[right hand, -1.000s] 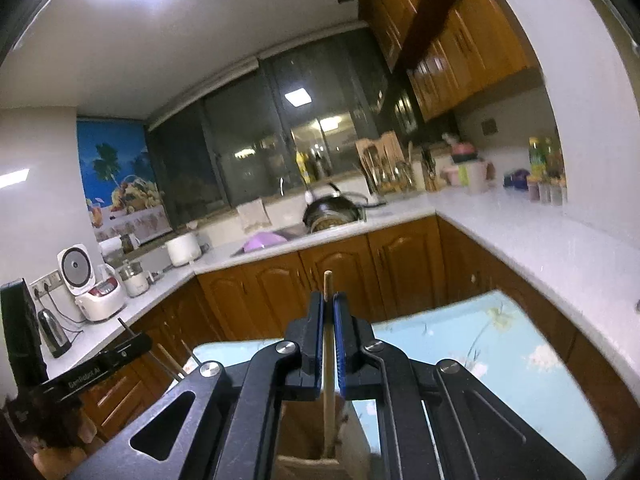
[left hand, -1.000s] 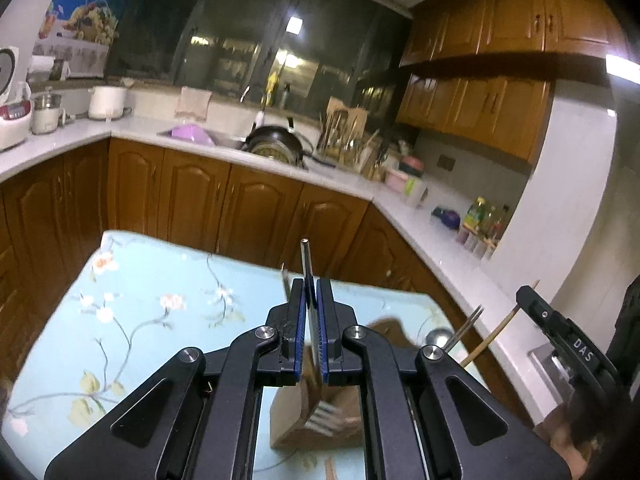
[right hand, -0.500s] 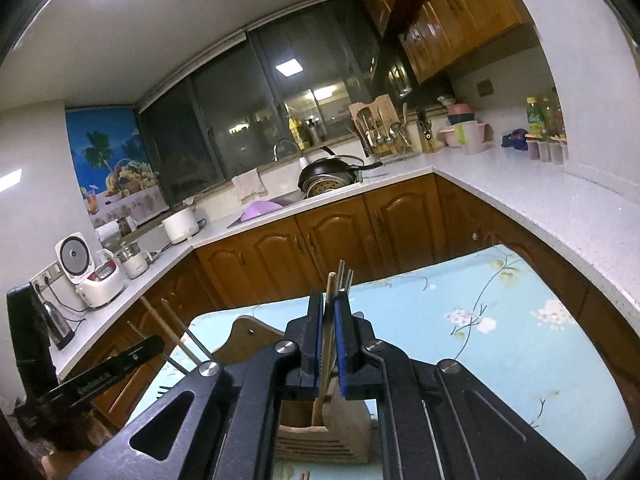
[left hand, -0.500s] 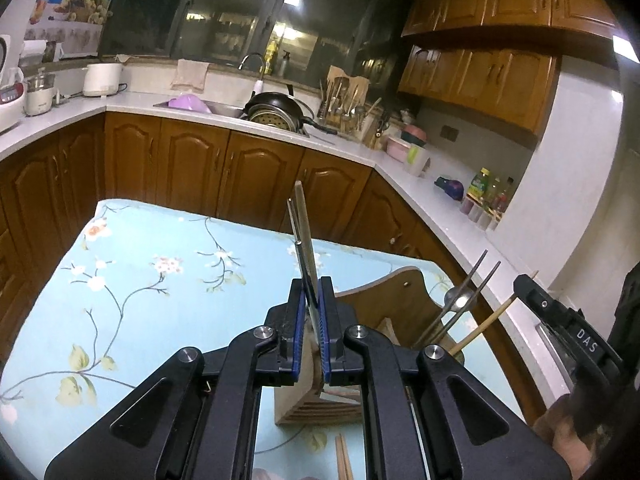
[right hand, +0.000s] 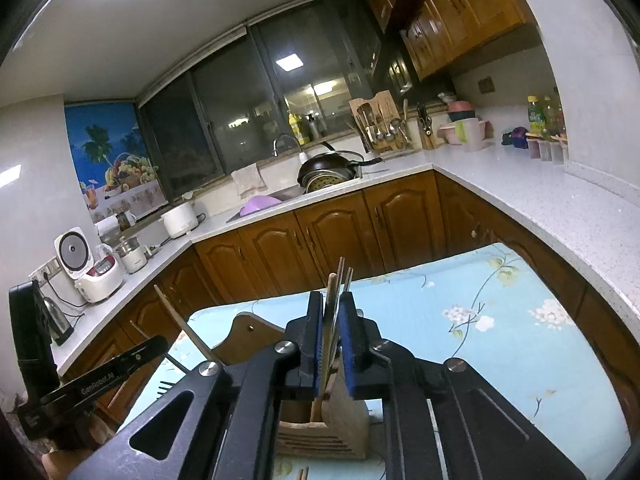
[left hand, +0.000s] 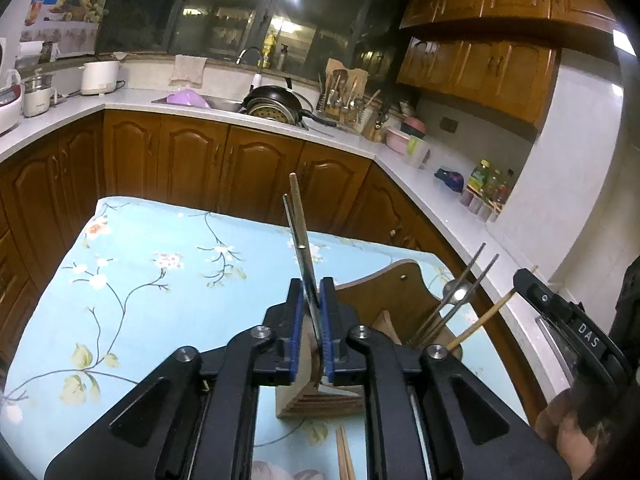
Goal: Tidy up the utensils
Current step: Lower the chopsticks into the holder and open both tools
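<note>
Two grippers are easing open: left gripper (left hand: 311, 320) around thin metal utensils (left hand: 302, 240), right gripper (right hand: 331, 332) around wooden chopsticks (right hand: 330, 304). Slatted wooden holder (left hand: 320, 404) is partly hidden.

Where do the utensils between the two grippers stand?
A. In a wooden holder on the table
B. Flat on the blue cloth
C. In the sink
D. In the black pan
A: the utensils rise upright out of the wooden holder, which sits on the flowered cloth of the table.
</note>
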Action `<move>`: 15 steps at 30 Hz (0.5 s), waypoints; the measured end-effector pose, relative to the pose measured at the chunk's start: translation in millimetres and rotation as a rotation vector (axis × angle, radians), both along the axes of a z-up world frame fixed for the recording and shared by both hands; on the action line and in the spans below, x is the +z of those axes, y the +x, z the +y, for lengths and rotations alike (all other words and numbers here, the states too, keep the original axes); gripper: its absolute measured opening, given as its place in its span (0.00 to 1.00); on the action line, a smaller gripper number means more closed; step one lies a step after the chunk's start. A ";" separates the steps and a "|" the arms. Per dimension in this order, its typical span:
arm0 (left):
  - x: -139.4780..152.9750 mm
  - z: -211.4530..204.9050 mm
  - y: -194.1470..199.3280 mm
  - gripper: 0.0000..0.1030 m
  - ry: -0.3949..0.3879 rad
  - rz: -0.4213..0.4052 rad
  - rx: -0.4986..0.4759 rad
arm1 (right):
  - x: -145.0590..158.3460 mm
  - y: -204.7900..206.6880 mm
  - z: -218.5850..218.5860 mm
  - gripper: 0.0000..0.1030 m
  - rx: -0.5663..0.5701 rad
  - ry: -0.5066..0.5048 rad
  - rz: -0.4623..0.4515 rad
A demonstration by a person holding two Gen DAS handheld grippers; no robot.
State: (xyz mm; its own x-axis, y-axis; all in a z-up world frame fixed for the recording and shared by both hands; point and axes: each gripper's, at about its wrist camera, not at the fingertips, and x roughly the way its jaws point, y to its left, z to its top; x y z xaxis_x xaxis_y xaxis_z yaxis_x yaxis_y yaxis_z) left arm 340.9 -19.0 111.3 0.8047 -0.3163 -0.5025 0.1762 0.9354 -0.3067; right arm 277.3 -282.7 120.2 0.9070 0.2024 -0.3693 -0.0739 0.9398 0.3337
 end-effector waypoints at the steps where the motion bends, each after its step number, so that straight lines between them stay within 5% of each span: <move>1: 1.1 1.4 -1.5 0.23 -0.002 -0.001 0.003 | 0.4 -0.8 -0.5 0.22 -0.005 0.003 0.003; 4: 7.4 8.1 -12.0 0.45 -0.019 -0.021 0.021 | 1.5 -7.9 -6.3 0.51 -0.021 0.016 -0.009; 7: 13.6 13.4 -26.0 0.54 -0.033 -0.039 0.023 | 4.7 -20.7 -12.3 0.56 -0.035 0.026 -0.027; 9: 16.5 15.6 -40.7 0.69 -0.019 -0.056 0.034 | 6.4 -31.3 -15.5 0.68 -0.036 0.033 -0.036; 11: 16.8 18.3 -56.9 0.73 -0.012 -0.070 0.036 | 6.7 -44.9 -18.6 0.88 -0.046 0.030 -0.048; 15: 8.7 27.0 -88.1 0.80 0.003 -0.066 0.049 | 1.2 -75.5 -23.9 0.93 -0.053 0.010 -0.057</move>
